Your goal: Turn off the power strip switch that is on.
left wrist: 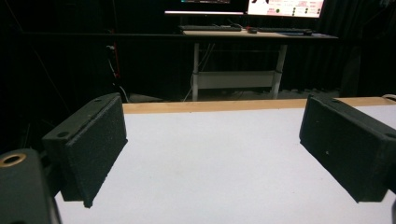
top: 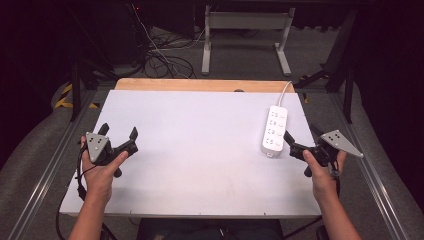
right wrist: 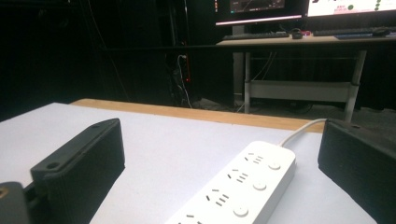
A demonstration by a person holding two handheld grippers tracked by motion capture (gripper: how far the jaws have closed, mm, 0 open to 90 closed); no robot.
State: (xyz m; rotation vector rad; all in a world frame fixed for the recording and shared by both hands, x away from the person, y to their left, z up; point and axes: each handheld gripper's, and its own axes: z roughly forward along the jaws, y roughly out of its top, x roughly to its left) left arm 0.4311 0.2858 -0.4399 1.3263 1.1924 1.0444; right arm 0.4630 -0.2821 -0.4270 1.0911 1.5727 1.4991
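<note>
Nearest me in the high view, my two forearms come in from six o'clock. My left hand [top: 100, 167] holds the left tongs [top: 119, 132] over the bench [top: 200, 150] at about eight o'clock, and the jaws stand wide apart with nothing between them. In the left gripper view I see those tongs [left wrist: 212, 149] as two black padded jaws spread at either side, with bare white bench surface [left wrist: 210, 163] showing between them.

My right hand [top: 320, 170] holds the right tongs [top: 302, 134] at about four o'clock, at the bench's right edge. Their jaws are also spread and hold nothing. The left jaw tip sits just beside the near end of the white power strip [top: 275, 130]; I cannot tell if it touches.

The strip lies flat on the bench at roughly three o'clock, running lengthwise away from me. In the right gripper view it lies ahead, in the gap of the tongs [right wrist: 224, 168], and the power strip [right wrist: 243, 186] shows a row of sockets, each with a round button. Its white cord [top: 286, 90] leaves the far end and runs off over the wooden back edge of the bench at about one o'clock.

Beyond the bench, toward twelve o'clock, stands a white-legged desk [top: 247, 30] with cables [top: 160, 55] tangled on the grey floor beside it. The gripper views show lit monitors [left wrist: 285, 7] on that desk.
</note>
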